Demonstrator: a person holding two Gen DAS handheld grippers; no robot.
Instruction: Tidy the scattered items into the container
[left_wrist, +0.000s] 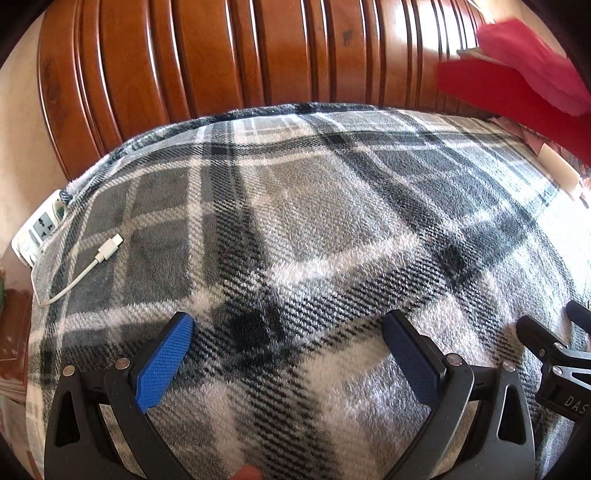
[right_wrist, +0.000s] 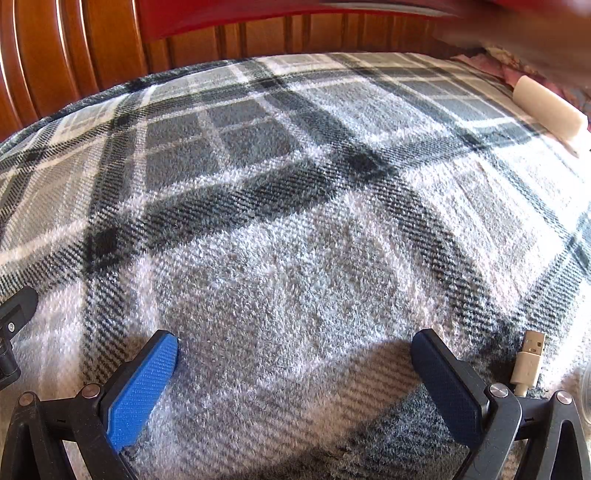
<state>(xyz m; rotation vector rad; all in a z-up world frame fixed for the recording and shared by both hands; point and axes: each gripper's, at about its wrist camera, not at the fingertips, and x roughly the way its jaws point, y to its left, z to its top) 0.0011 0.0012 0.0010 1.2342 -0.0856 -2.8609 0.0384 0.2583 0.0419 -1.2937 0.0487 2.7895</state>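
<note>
My left gripper (left_wrist: 288, 332) is open and empty, low over a grey plaid blanket (left_wrist: 314, 221). A white charging cable (left_wrist: 99, 254) with a USB-C plug lies on the blanket at the far left. My right gripper (right_wrist: 293, 349) is open and empty over the same blanket (right_wrist: 277, 184). A white USB-A plug (right_wrist: 530, 360) lies just right of its right finger. A cream cylinder (right_wrist: 550, 107) lies at the far right edge; it also shows in the left wrist view (left_wrist: 559, 170). No container is clearly in view.
A brown wooden headboard (left_wrist: 240, 55) stands behind the blanket. A white power strip (left_wrist: 38, 229) pokes out at the blanket's left edge. A red cloth (left_wrist: 517, 77) is blurred at the top right. The right gripper's body (left_wrist: 554, 354) shows at the left view's right edge.
</note>
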